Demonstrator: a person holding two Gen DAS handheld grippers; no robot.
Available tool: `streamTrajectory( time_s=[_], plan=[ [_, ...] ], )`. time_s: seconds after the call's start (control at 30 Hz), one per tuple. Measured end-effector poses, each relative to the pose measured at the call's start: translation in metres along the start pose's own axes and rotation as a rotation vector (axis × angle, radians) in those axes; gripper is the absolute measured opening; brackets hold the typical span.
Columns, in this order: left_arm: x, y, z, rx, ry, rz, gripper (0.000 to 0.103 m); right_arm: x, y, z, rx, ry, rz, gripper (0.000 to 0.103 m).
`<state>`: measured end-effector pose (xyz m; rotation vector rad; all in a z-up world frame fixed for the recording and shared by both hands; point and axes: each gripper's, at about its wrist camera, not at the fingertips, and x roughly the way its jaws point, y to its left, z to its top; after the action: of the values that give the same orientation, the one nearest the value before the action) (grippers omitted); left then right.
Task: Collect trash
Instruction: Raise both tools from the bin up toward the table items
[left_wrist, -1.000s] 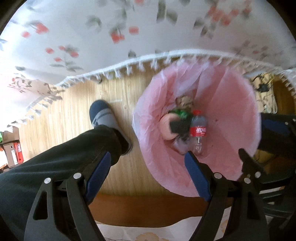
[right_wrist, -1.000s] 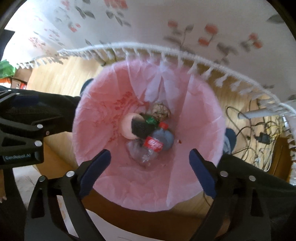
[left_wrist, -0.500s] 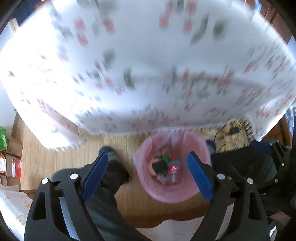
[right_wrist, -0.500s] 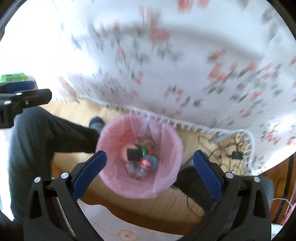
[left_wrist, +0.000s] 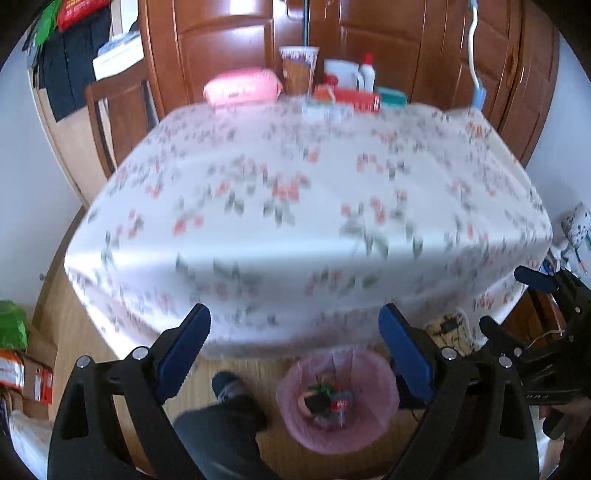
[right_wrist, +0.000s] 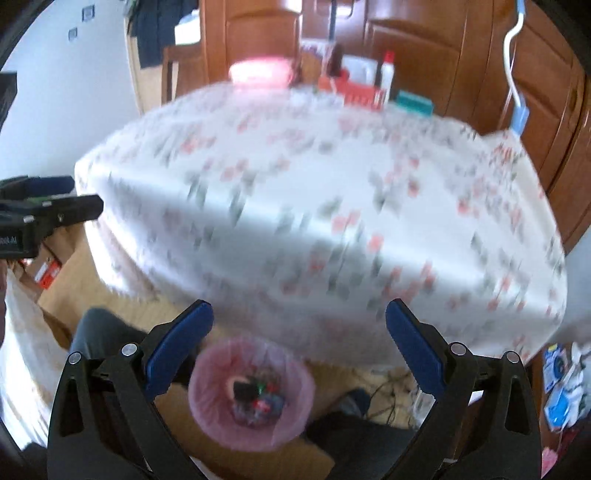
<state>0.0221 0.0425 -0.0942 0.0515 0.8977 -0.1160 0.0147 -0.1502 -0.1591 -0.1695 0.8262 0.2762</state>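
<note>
A bin with a pink liner (left_wrist: 373, 373) stands on the wooden floor in front of the table; it also shows in the right wrist view (right_wrist: 291, 398). Inside lies trash, including a plastic bottle with a red label (left_wrist: 338, 403) and a dark lump. My left gripper (left_wrist: 295, 334) is open and empty, high above the bin. My right gripper (right_wrist: 299, 328) is open and empty, also high above it. Both views are blurred by motion.
A table under a white floral cloth (left_wrist: 295, 192) fills the middle. At its far edge stand a pink pack (left_wrist: 242, 88), a cup, bottles and boxes. A person's dark-trousered leg and foot (left_wrist: 225, 384) are beside the bin. Cables lie on the floor (right_wrist: 388, 391).
Both grippers have risen and tilted up from just over the bin. The bin now looks small at the bottom and the whole table top has come into view.
</note>
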Motion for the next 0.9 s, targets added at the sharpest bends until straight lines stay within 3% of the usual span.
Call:
streamTrajectory(
  time_s=[0.23, 0.43, 0.7, 0.9],
  plan=[
    [0.030, -0.001, 0.074, 0.016, -0.042, -0.015, 0.092, 0.018, -0.036, 0.077, -0.019, -0.062, -0.032, 0.097],
    [0.095, -0.017, 0.153, 0.045, -0.051, -0.022, 0.092, 0.053, -0.069, 0.131, -0.019, -0.073, -0.041, 0.097],
    [0.181, -0.036, 0.225, 0.093, -0.026, -0.046, 0.092, 0.099, -0.098, 0.172, -0.010, -0.063, -0.041, 0.097],
    [0.227, -0.051, 0.251, 0.166, -0.002, -0.082, 0.092, 0.124, -0.111, 0.187, -0.005, -0.054, -0.024, 0.097]
  ],
)
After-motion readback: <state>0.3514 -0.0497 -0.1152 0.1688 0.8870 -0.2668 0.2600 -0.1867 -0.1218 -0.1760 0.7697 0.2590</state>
